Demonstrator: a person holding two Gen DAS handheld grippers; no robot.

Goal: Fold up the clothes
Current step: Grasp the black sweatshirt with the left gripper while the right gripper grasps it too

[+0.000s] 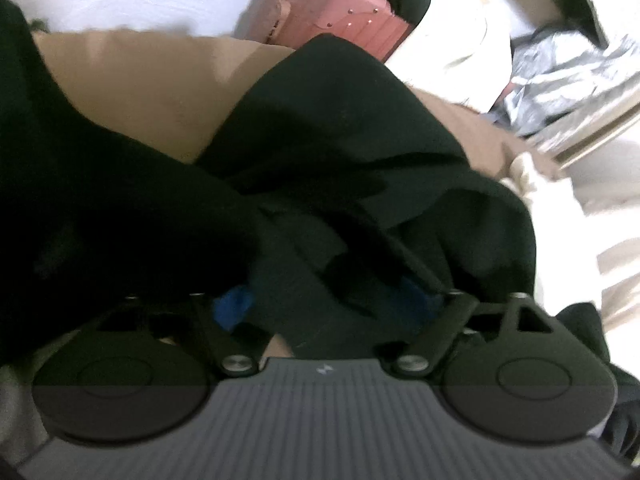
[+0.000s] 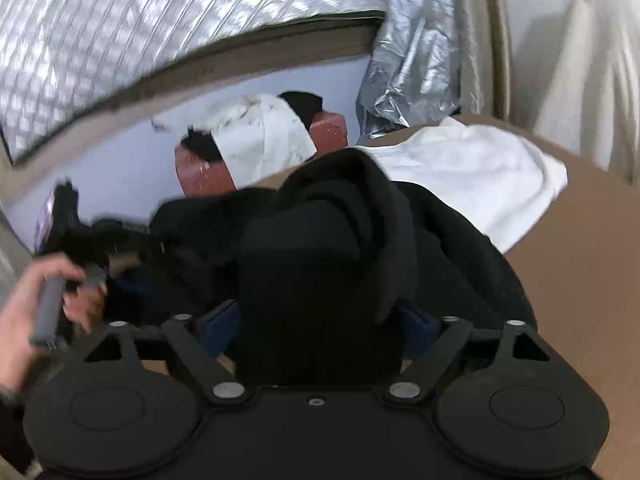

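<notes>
Left wrist view: our left tongs (image 1: 324,300) sit buried in the black garment (image 1: 340,140), and dark cloth fills the gap between the two blue pads (image 1: 234,306). The fingers stand fairly wide, so we cannot tell whether they are pinching the cloth or merely lying under it; the frame is blurred and the fabric hides the tips.

In the right wrist view our right tongs (image 2: 316,320) show the same picture: a thick fold of the black garment (image 2: 352,216) is draped over and between the blue pads (image 2: 414,322), and again we cannot tell whether there is a true grip. The garment lies bunched on the brown counter (image 2: 580,280), with a white cloth (image 2: 472,176) touching it on the far right side. Our left hand (image 2: 36,292) appears at the left edge holding its grey handle (image 2: 50,308), with the garment stretching toward it.

The relation that matters is this: the garment's long axis seems to run left to right between the two tongs, each at one end of the bundle, and the mass of cloth lies directly ahead of and above both. We judge the next move calls for drawing the two ends apart to spread it flat before any fold. Beyond the counter stands a reddish suitcase (image 2: 200,172).
</notes>
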